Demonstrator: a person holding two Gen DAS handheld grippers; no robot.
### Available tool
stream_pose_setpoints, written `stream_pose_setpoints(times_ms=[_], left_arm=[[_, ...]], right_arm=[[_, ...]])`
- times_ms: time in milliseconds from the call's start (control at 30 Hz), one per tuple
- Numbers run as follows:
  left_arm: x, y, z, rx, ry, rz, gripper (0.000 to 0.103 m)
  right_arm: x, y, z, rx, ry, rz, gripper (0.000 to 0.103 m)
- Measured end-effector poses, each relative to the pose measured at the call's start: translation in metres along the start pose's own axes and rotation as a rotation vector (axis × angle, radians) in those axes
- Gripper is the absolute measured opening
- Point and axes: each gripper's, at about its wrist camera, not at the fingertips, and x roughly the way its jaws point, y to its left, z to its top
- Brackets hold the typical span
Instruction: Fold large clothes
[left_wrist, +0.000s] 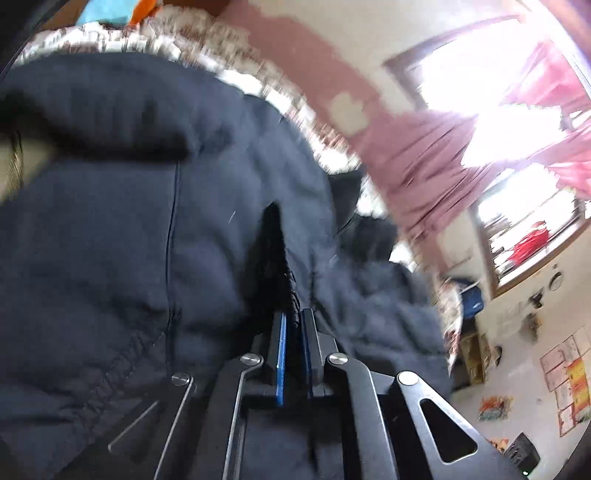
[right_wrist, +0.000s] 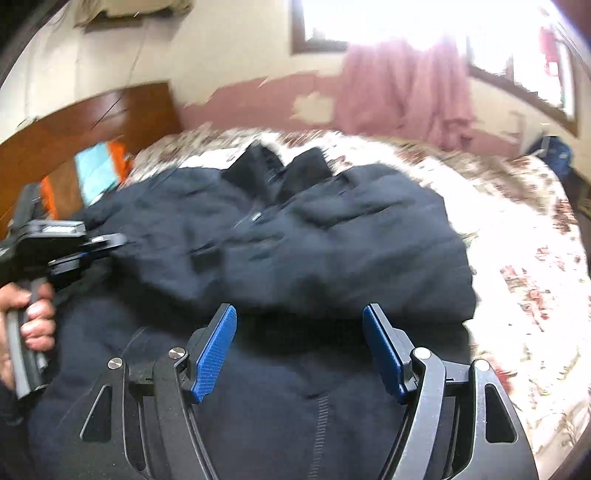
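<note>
A large dark navy jacket (right_wrist: 295, 236) lies spread on a bed with a floral cover (right_wrist: 517, 266). It fills most of the left wrist view (left_wrist: 147, 221). My left gripper (left_wrist: 292, 319) is shut on a pinched fold of the jacket along its zipper edge. It also shows in the right wrist view (right_wrist: 107, 243) at the jacket's left side, held by a hand. My right gripper (right_wrist: 299, 314) is open and empty, with its blue pads (right_wrist: 218, 347) just above the jacket's near part. Both views are motion-blurred.
A wooden headboard (right_wrist: 85, 122) stands at the back left with blue and orange items (right_wrist: 99, 170) beside it. Pink curtains (right_wrist: 406, 85) hang under a bright window. The bed cover lies bare to the right of the jacket.
</note>
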Motion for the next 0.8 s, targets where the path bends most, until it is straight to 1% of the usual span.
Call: stream_pose_setpoints(times_ms=[67, 133, 167, 200, 233, 267, 300, 367, 467, 533, 567, 633, 700, 767, 800], left_arm=[[-0.022, -0.019, 0.002, 0.085, -0.095, 0.028, 0.006], [-0.050, -0.038, 0.004, 0.182, -0.220, 0.061, 0.006], [-0.062, -0.046, 0.005, 0.229, -0.276, 0.092, 0.006], [-0.074, -0.054, 0.005, 0.287, -0.343, 0.143, 0.006], [-0.080, -0.059, 0.005, 0.326, -0.372, 0.178, 0.006], [-0.082, -0.062, 0.006, 0.357, -0.386, 0.216, 0.006], [-0.082, -0.062, 0.007, 0.379, -0.395, 0.255, 0.007], [-0.074, -0.057, 0.010, 0.394, -0.385, 0.320, 0.007], [-0.049, -0.046, 0.014, 0.367, -0.333, 0.445, 0.007], [-0.025, -0.038, 0.015, 0.366, -0.255, 0.525, 0.007], [-0.022, -0.032, 0.018, 0.370, -0.231, 0.543, 0.007], [-0.012, -0.027, 0.015, 0.407, -0.180, 0.597, 0.008], [-0.005, -0.026, 0.016, 0.428, -0.147, 0.625, 0.009], [-0.007, -0.023, 0.017, 0.421, -0.144, 0.620, 0.012], [-0.011, -0.022, 0.017, 0.409, -0.156, 0.600, 0.013]], right_arm=[[0.000, -0.006, 0.009, 0.016, -0.059, -0.033, 0.066], [-0.008, -0.012, 0.015, 0.030, -0.120, -0.070, 0.066], [-0.008, -0.012, 0.019, 0.031, -0.142, -0.080, 0.066], [-0.006, -0.014, 0.023, 0.029, -0.162, -0.089, 0.066], [-0.003, -0.015, 0.026, 0.026, -0.166, -0.096, 0.065], [0.001, -0.015, 0.030, 0.021, -0.163, -0.101, 0.060], [0.009, -0.015, 0.034, 0.014, -0.155, -0.103, 0.049], [0.031, -0.011, 0.043, -0.004, -0.103, -0.109, 0.041], [0.063, -0.003, 0.049, -0.025, -0.006, -0.106, 0.032], [0.084, 0.000, 0.047, -0.041, 0.074, -0.105, 0.032], [0.100, 0.001, 0.043, -0.048, 0.140, -0.108, 0.033], [0.115, 0.004, 0.035, -0.055, 0.189, -0.116, 0.033], [0.119, 0.010, 0.030, -0.087, 0.188, -0.142, 0.033], [0.121, 0.019, 0.025, -0.125, 0.183, -0.179, 0.033], [0.120, 0.023, 0.022, -0.139, 0.178, -0.194, 0.034]])
